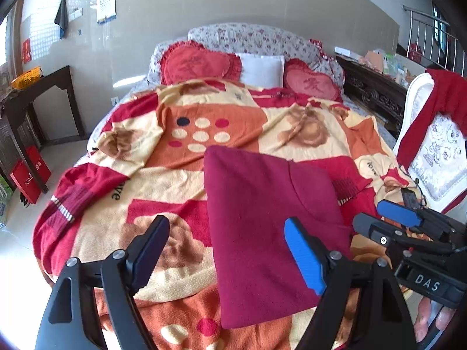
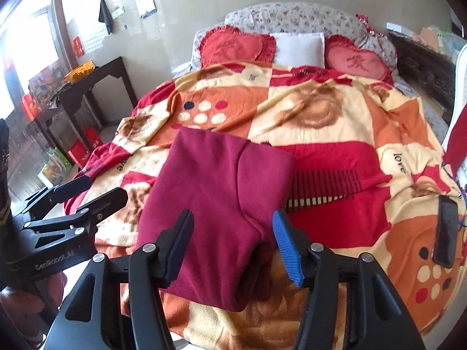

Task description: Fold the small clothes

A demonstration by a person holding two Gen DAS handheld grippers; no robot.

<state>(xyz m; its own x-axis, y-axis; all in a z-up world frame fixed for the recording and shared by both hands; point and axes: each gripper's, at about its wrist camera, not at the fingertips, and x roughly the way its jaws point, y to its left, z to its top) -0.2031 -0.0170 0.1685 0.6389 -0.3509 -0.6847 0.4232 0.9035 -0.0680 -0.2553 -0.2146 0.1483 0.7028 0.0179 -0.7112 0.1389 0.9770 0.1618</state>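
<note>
Left gripper (image 1: 230, 250) released, fingers spread wide, nothing between them; hovering over the near part of the folded maroon garment (image 1: 268, 227), not touching as far as can be seen. Blue pad on one finger (image 1: 303, 256), dark pad on the other.

Right gripper (image 2: 232, 245) also released, wide apart, above the near rolled edge of the same garment (image 2: 216, 204); contact with the cloth not clear. Seen from the left wrist view at the right side (image 1: 391, 221), just beside the garment's right edge.

Garment lying flat, folded into a rough rectangle, one layer overlapping another, on the patterned blanket (image 1: 181, 157) in orange, cream and red, near the foot of the bed.

Further away: two red heart cushions (image 1: 198, 67) (image 1: 312, 83) with a white pillow (image 1: 261, 68) between them. Dark side table (image 1: 38, 99) to the left, with an orange basket (image 1: 26, 77) on top. White chair (image 1: 432, 151) to the right, red cloth (image 1: 437, 93) hanging over it.
</note>
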